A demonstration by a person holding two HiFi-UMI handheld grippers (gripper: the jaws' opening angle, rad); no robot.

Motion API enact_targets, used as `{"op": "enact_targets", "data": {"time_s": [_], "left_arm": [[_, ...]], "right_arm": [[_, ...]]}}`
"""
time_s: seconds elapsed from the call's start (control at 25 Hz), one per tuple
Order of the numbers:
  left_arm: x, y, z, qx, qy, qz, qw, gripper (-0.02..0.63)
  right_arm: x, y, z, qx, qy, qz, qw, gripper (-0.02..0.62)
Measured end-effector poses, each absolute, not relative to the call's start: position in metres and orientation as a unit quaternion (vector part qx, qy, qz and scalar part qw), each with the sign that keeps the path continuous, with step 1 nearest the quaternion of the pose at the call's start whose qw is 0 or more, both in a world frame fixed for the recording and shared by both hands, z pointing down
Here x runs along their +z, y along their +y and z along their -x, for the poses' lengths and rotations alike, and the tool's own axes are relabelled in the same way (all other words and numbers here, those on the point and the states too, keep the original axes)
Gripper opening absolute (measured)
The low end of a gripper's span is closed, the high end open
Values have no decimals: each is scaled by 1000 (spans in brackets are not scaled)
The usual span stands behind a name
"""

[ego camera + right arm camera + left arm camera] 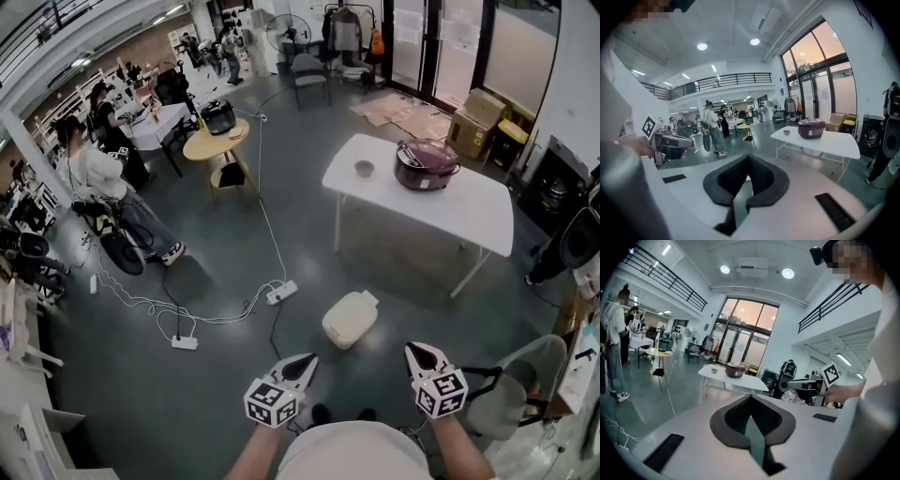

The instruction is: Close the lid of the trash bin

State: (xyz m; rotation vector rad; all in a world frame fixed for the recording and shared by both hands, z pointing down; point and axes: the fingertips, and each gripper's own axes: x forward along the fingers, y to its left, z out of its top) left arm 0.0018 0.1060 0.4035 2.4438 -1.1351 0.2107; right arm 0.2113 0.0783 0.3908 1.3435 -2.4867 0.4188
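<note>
A person standing on a grey floor holds two grippers out at waist height, seen from the head view. The left gripper [302,366] has its dark ribbed fingers [737,414] pressed together at the tips with nothing between them. The right gripper [419,355] is the same, its fingers [732,176] meeting at the tips around an empty hollow. The trash bin [350,319], a cream-coloured box with rounded corners, sits on the floor just ahead of both sets of fingertips. It lies between the two grippers, a little nearer the left one's line, and touches neither. Its pale top faces the camera, with a small tab at the far edge; whether the lid is fully down cannot be made out from above. Farther ahead of the fingers, beyond the bin, stands a white table [487,211] carrying a dark red cooker [427,164] and a small bowl [364,169]. Ahead and to the left of the left fingertips, a white power strip [281,292] lies on the floor. Its cable runs on toward a round wooden table [211,145]. Well to the left, a seated person [94,173] in a light top faces away. Each gripper view catches the other gripper held level beside its own fingers, marker cube upward, well apart from them.
</note>
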Motion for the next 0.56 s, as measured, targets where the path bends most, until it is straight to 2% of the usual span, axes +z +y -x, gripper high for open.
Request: {"op": "enact_targets", "data": {"time_s": [0.56], "left_arm": [[414, 108, -7, 76, -411, -881, 223, 12]], "right_arm": [[392, 76, -214, 126, -868, -455, 152, 12]]}}
